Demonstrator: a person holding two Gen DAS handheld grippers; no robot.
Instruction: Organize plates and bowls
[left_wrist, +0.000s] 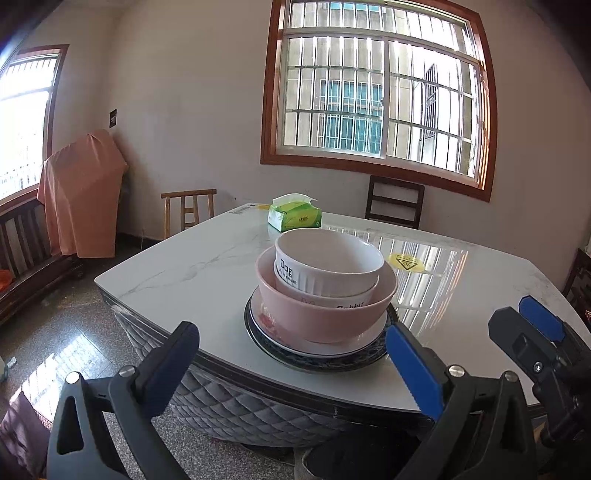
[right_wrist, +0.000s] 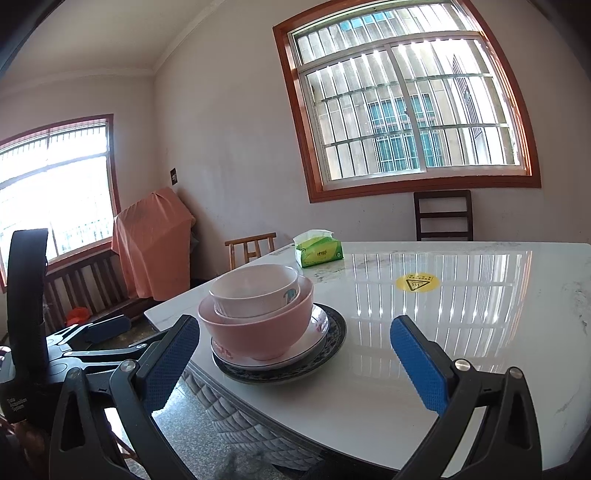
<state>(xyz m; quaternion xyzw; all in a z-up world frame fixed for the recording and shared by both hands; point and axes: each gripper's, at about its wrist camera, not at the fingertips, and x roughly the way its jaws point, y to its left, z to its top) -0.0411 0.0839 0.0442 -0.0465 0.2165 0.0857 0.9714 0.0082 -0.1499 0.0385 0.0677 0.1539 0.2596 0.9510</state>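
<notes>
A stack of dishes stands near the front edge of the white marble table (left_wrist: 207, 273). At the bottom lies a dark patterned plate (left_wrist: 325, 363), with a white plate (left_wrist: 332, 345) on it. A pink bowl (left_wrist: 325, 317) sits on the plates and holds two nested white bowls (left_wrist: 328, 267). The same stack shows in the right wrist view, with the pink bowl (right_wrist: 255, 332) and white bowls (right_wrist: 255, 291) on the dark plate (right_wrist: 332, 332). My left gripper (left_wrist: 291, 343) is open just in front of the stack, nothing between its fingers. My right gripper (right_wrist: 293, 339) is open too, to the right of the stack.
A green tissue pack (left_wrist: 294, 214) lies at the table's far side, with a yellow warning sticker (left_wrist: 405, 263) right of the stack. Wooden chairs (left_wrist: 394, 201) stand behind the table. An orange cloth (left_wrist: 83, 192) covers something beside a bench at the left wall.
</notes>
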